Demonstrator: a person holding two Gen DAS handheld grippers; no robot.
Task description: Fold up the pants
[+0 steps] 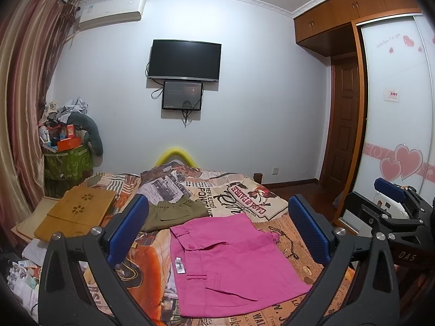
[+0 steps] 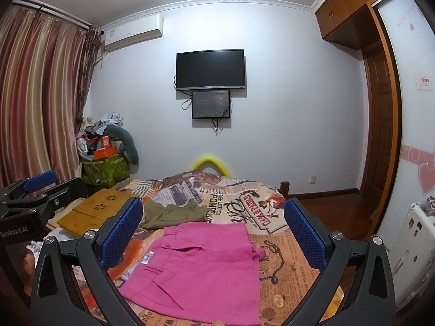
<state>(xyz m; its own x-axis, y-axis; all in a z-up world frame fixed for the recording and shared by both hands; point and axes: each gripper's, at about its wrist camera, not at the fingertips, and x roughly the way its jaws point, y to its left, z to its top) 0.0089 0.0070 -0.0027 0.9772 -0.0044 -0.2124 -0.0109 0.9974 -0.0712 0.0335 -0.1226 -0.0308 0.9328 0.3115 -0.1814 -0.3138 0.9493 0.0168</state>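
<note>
Pink pants (image 1: 231,266) lie folded into a flat rectangle on the patterned bedspread (image 1: 244,195), with a white label near their left edge. They also show in the right wrist view (image 2: 201,269). My left gripper (image 1: 217,233) is open and empty, held above the pants. My right gripper (image 2: 214,233) is open and empty too, above the same pants. The right gripper also shows at the right edge of the left wrist view (image 1: 394,203), and the left gripper at the left edge of the right wrist view (image 2: 35,190).
Folded olive-green pants (image 1: 176,213) lie just beyond the pink ones. A bamboo lap tray (image 1: 76,212) rests on the bed's left side. A cluttered green bin (image 1: 68,160) stands in the corner. A wardrobe (image 1: 394,108) and a white suitcase (image 2: 410,247) are on the right.
</note>
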